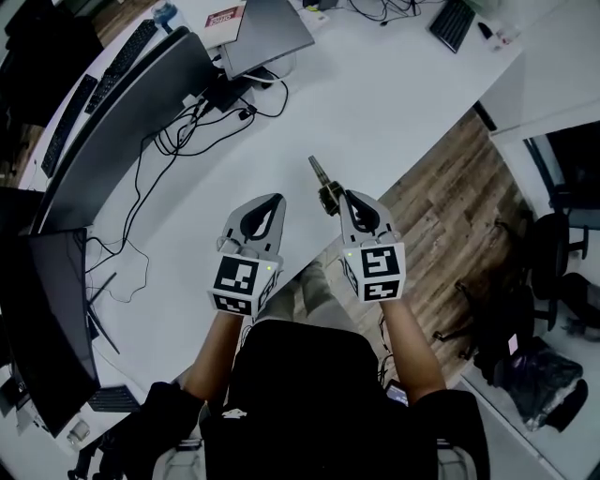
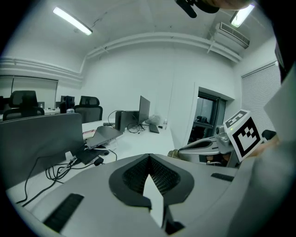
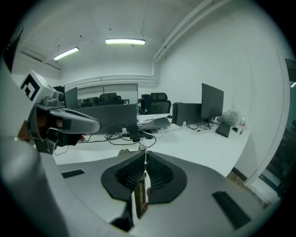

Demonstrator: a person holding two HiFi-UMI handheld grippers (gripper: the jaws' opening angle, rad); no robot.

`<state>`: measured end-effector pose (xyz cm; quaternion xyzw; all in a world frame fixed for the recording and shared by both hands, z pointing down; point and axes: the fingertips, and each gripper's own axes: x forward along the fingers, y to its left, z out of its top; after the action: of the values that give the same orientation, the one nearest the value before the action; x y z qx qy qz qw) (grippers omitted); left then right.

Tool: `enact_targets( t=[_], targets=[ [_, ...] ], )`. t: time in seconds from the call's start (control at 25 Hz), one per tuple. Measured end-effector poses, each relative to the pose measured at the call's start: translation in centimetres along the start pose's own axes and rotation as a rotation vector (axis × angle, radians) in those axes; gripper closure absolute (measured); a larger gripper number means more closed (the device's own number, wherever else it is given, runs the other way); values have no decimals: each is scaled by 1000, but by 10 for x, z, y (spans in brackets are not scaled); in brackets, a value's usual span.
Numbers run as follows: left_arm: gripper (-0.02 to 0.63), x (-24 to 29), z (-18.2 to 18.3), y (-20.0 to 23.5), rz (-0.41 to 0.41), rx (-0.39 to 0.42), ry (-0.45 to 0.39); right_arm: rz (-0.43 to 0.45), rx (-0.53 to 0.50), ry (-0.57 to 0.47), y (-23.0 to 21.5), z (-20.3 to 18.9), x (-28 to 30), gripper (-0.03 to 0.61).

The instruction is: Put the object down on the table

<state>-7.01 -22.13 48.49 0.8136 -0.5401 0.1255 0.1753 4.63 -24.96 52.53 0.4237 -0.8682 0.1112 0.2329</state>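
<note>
My right gripper point(image 1: 349, 201) is shut on a thin, dark brass-coloured object point(image 1: 323, 185) whose far end sticks out past the fingertips, above the white table point(image 1: 394, 103) near its front edge. In the right gripper view the object point(image 3: 138, 194) stands edge-on between the ribbed pads point(image 3: 159, 173) of the right gripper point(image 3: 144, 155). My left gripper point(image 1: 272, 202) hovers beside it to the left, shut with nothing in it. The left gripper point(image 2: 149, 158) shows its pads meeting at the tip. Each gripper appears in the other's view: the right gripper point(image 2: 206, 149), the left gripper point(image 3: 64, 122).
Dark monitors point(image 1: 112, 122) line the table's left side, with a closed laptop point(image 1: 262, 33), black cables point(image 1: 197, 131) and a keyboard point(image 1: 453, 23) farther back. Wood floor point(image 1: 450, 216) and office chairs point(image 1: 553, 262) lie right of the table edge.
</note>
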Motion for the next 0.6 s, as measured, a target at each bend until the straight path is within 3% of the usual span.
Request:
enact_targets(
  t=[0.6],
  targets=[
    [600, 9, -56, 25, 74, -72, 83, 98, -114, 174, 11, -68, 70, 549]
  ],
)
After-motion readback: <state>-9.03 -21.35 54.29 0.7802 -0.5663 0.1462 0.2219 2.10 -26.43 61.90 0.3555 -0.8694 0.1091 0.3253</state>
